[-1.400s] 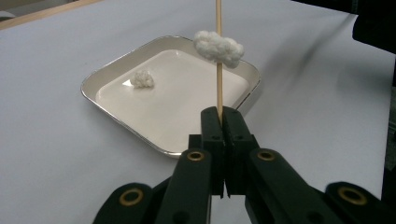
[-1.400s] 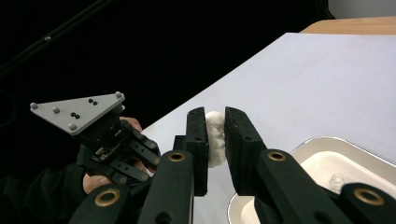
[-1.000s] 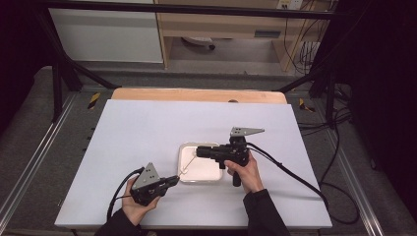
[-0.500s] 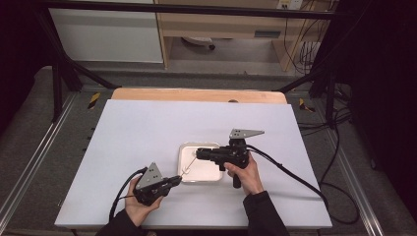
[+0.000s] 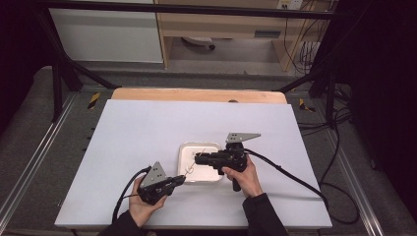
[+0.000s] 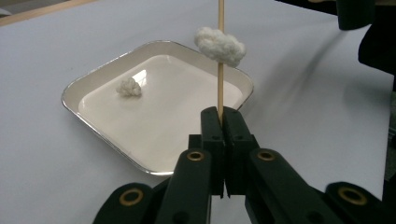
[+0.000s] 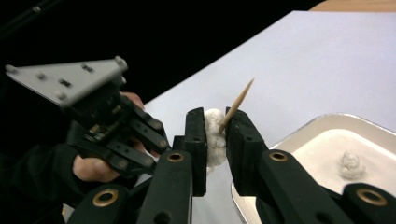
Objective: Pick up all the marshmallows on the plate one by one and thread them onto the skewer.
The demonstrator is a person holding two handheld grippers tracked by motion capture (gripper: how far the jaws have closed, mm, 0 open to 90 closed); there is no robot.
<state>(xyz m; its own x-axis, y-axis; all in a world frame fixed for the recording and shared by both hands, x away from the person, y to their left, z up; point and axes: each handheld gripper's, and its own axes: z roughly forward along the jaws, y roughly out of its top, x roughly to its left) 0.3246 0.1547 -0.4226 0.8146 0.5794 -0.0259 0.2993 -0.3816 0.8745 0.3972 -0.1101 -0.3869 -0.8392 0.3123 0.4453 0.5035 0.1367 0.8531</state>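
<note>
My left gripper (image 5: 181, 180) (image 6: 222, 114) is shut on the base of a thin wooden skewer (image 6: 220, 79) that points up over a white square tray (image 5: 201, 144) (image 6: 93, 79). A fluffy white piece (image 6: 219, 45) (image 5: 189, 169) is threaded on the skewer, well above the jaws. My right gripper (image 5: 196, 158) (image 7: 215, 116) comes in from the right with its jaws a little apart. In its own view the threaded piece (image 7: 215, 135) and the skewer tip (image 7: 238, 105) show in the gap. A second white piece (image 6: 129, 87) (image 7: 351, 164) lies in the tray.
The tray sits near the front middle of a large white table (image 5: 147, 132). A wooden strip (image 5: 196, 94) runs along the far edge. Cables trail from both grippers toward the front and right. A black frame stands around the table.
My left gripper has shifted right toward the tray's front corner, bringing the skewer up to my right gripper's tips. The right gripper has barely moved.
</note>
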